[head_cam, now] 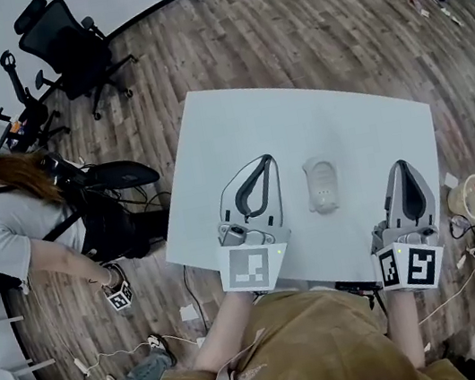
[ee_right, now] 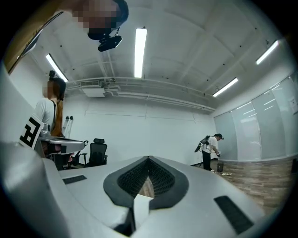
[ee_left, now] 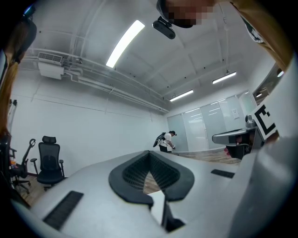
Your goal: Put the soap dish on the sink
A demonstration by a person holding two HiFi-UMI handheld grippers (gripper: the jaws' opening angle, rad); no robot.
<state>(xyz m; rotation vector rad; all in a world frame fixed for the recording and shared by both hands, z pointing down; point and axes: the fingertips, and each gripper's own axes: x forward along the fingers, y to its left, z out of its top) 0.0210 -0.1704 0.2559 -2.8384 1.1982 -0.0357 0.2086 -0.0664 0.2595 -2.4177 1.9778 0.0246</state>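
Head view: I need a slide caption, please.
Shut, the left hand-held gripper and right hand-held gripper flank the soap dish on a white table.

My left tool point(head_cam: 265, 163) and right tool point(head_cam: 400, 167) are pale grey, wedge-shaped shells, each with a black ribbed lining around a teardrop opening. Behind them I see the left cube point(head_cam: 253, 266) and right cube point(head_cam: 409, 266), white with black square markers. I wear a mustard-brown top point(head_cam: 319, 343).
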